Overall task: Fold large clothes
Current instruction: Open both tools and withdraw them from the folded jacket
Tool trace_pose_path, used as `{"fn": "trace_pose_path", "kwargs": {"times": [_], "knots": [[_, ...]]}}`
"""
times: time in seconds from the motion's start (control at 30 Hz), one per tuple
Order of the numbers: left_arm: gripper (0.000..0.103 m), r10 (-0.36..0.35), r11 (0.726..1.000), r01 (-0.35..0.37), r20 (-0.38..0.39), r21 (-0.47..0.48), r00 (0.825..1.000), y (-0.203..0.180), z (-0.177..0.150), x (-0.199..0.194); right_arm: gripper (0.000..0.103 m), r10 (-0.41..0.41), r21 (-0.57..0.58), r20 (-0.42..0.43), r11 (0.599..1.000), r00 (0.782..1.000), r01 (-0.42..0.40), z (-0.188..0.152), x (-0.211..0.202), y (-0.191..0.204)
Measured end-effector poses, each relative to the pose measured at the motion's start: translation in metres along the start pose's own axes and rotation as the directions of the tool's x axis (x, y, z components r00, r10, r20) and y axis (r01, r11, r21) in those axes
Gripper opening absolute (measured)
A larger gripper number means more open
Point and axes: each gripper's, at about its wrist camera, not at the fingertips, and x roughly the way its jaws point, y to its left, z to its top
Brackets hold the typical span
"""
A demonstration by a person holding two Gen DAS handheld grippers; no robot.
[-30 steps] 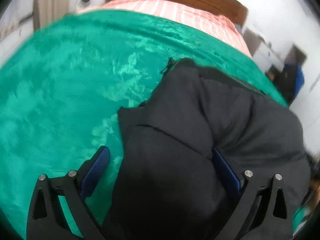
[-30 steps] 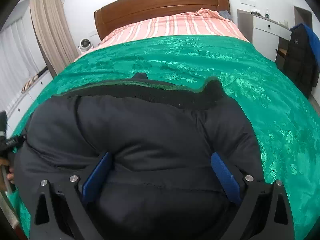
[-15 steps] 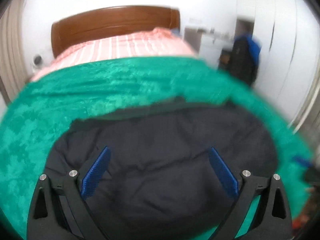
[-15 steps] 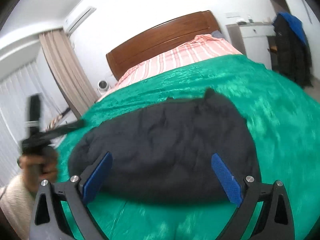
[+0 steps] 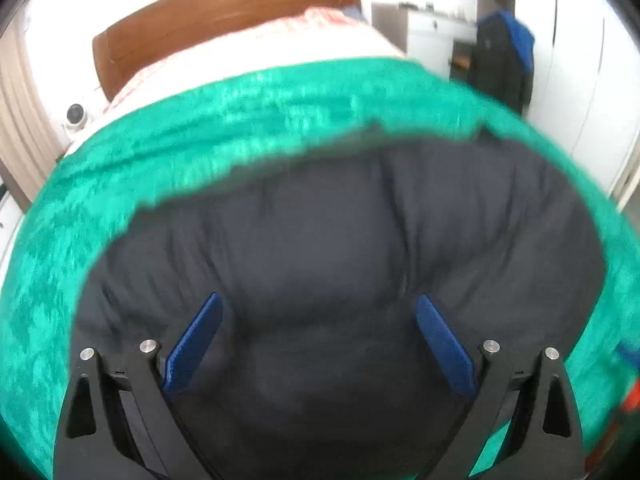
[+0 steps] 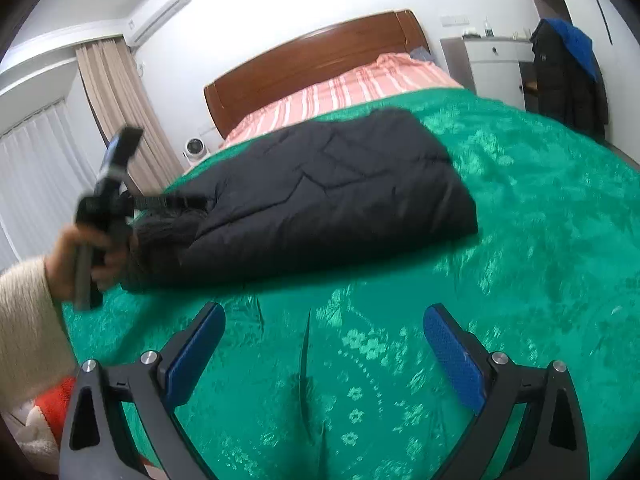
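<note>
Across the middle of the frame, the jacket (image 6: 312, 196) lies folded on the bedspread (image 6: 520, 240); both the left gripper (image 5: 316, 316) and right gripper (image 6: 322, 326) gape empty, so folding looks done.

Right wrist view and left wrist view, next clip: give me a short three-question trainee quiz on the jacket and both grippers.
1. True or false: the right gripper is shut on the black jacket.
2. What does the jacket lie on?
A. a wooden floor
B. the green bedspread
C. a chair
3. Fill in: the left gripper hovers over the jacket with its jaws ____.

Key:
1. False; its jaws are open, over bare bedspread, apart from the jacket.
2. B
3. open
</note>
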Motion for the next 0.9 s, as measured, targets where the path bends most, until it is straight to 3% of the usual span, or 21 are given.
{"fn": "trace_pose_path", "kwargs": {"times": [0.1,0.2,0.3,0.37,0.5,0.57,0.67,0.77,0.9], "knots": [[0.099,0.024,1.000,-0.024,0.025,-0.009,0.999,0.001,0.037,0.013,0.098,0.026,0.005,-0.020,1.000,0.999,-0.026,-0.002,0.007,-0.003],[0.099,0.064,0.997,-0.065,-0.032,-0.045,0.997,0.007,0.052,0.055,0.098,0.043,0.011,-0.050,0.999,0.998,-0.042,-0.006,0.015,-0.004],[0.103,0.067,0.996,-0.076,-0.162,-0.050,0.985,0.011,0.035,0.117,0.098,0.056,0.013,-0.075,0.998,0.996,-0.055,-0.010,0.019,-0.004],[0.103,0.093,0.996,-0.094,-0.141,-0.002,0.986,0.004,0.027,0.126,0.098,0.055,0.017,-0.083,0.998,0.995,-0.054,-0.010,0.021,-0.005],[0.097,0.080,0.997,-0.078,-0.138,0.014,0.987,0.004,0.026,0.103,0.098,0.064,0.047,-0.089,0.997,0.994,-0.060,-0.009,0.025,-0.011],[0.095,0.028,1.000,-0.029,-0.105,-0.011,0.994,0.009,0.026,0.076,0.098,0.065,0.056,-0.084,0.997,0.994,-0.061,-0.008,0.024,-0.012],[0.098,-0.050,0.999,0.049,-0.022,-0.010,0.999,0.005,0.001,0.019,0.098,0.069,0.050,-0.071,0.997,0.995,-0.066,-0.007,0.021,-0.011],[0.100,-0.041,0.999,0.041,0.001,0.013,0.999,-0.006,-0.044,-0.004,0.098,0.074,0.044,-0.068,0.997,0.995,-0.071,-0.008,0.020,-0.009],[0.101,0.046,0.996,-0.044,-0.032,0.080,0.998,-0.022,-0.103,0.022,0.098,0.063,0.046,-0.086,0.997,0.994,-0.060,-0.010,0.024,-0.009]]}}
